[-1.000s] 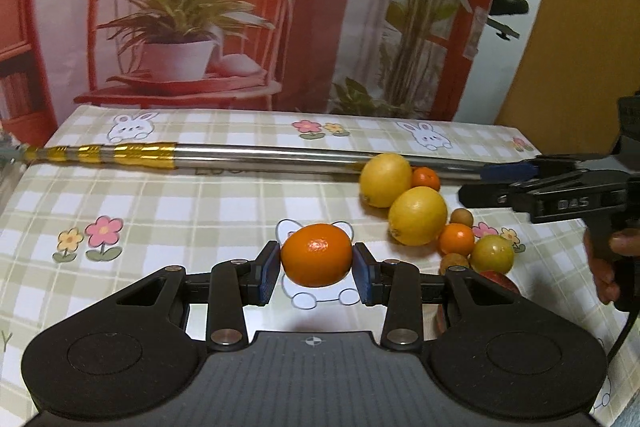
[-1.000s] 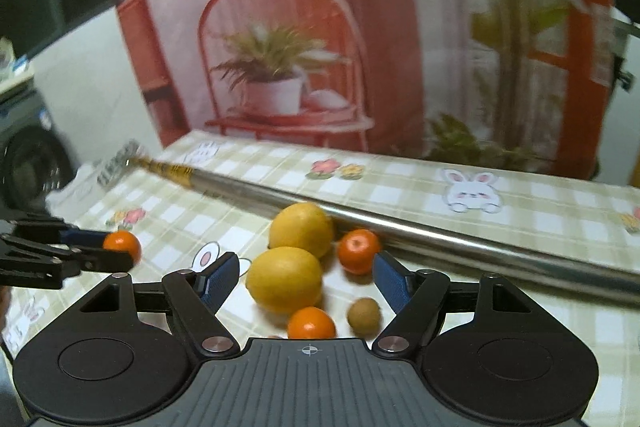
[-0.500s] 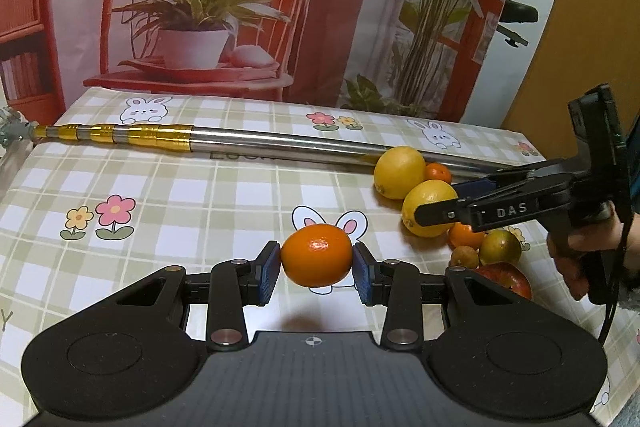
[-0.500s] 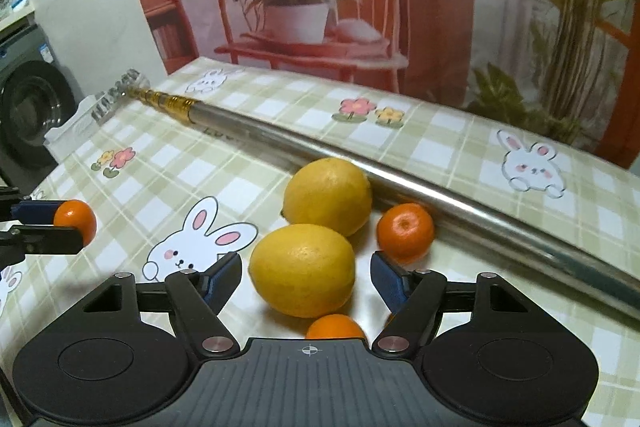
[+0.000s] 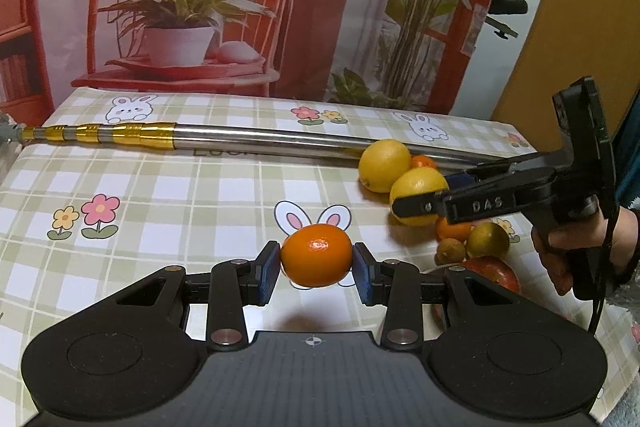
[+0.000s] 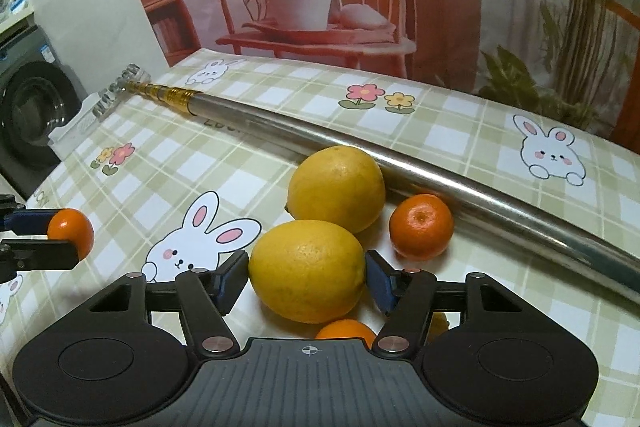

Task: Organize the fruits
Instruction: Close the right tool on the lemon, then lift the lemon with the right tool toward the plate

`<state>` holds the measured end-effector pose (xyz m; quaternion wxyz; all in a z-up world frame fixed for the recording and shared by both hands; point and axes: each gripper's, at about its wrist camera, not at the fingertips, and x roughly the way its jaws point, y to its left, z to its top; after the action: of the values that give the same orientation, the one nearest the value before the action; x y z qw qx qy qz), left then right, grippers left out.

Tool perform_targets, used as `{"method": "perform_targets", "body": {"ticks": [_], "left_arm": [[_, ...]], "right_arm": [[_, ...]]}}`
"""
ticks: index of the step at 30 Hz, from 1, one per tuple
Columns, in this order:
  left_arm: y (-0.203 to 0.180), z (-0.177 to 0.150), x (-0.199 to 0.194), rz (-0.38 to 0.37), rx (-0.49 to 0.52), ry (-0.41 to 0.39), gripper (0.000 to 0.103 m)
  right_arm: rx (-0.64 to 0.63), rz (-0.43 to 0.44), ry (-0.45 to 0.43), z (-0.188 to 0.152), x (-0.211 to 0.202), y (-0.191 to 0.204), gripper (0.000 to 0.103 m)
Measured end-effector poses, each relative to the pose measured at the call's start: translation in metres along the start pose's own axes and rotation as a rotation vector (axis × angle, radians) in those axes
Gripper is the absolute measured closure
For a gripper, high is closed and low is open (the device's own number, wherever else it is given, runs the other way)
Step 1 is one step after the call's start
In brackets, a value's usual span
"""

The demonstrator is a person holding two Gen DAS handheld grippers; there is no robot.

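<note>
My left gripper [image 5: 316,269] is shut on an orange mandarin [image 5: 316,255] and holds it above the checked tablecloth; it also shows at the left edge of the right wrist view [image 6: 70,233]. My right gripper [image 6: 306,277] is open, its blue pads on either side of the near lemon [image 6: 307,271], close to or touching it. A second lemon [image 6: 338,189] lies just behind, with a small mandarin [image 6: 421,226] to its right. In the left wrist view the right gripper [image 5: 436,193] reaches over the fruit pile around the near lemon [image 5: 418,187].
A long steel pole with a gold end [image 5: 256,141] lies across the table behind the fruit. More small fruits [image 5: 488,239] and a red apple [image 5: 494,273] lie at the right. A washing machine [image 6: 28,115] stands beyond the table's left edge.
My right gripper has moved forward and down so the near lemon now sits between its pads. My left gripper has lifted and drawn back slightly with the mandarin.
</note>
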<state>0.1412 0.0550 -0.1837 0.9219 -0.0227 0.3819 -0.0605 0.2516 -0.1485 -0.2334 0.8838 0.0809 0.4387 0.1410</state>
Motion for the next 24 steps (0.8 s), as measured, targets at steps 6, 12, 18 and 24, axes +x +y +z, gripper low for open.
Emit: {"method": "perform_targets", "body": {"ticks": [6,12,18,24], "left_arm": [[-0.008,0.000,-0.007,-0.030,0.030,0.001,0.062],[-0.020,-0.004,-0.011,-0.049,0.075,0.008,0.062],[-0.026,-0.011,-0.011,-0.060,0.094,0.031,0.062],[-0.033,-0.017,-0.010,-0.077,0.113,0.049,0.062]], "right_arm": [[0.047,0.010,-0.096,-0.002,-0.029,-0.002,0.045],[0.074,0.027,-0.181,-0.013,-0.070,0.003,0.045],[0.121,0.011,-0.267,-0.038,-0.112,0.011,0.045],[0.173,-0.029,-0.295,-0.069,-0.137,0.014,0.045]]}}
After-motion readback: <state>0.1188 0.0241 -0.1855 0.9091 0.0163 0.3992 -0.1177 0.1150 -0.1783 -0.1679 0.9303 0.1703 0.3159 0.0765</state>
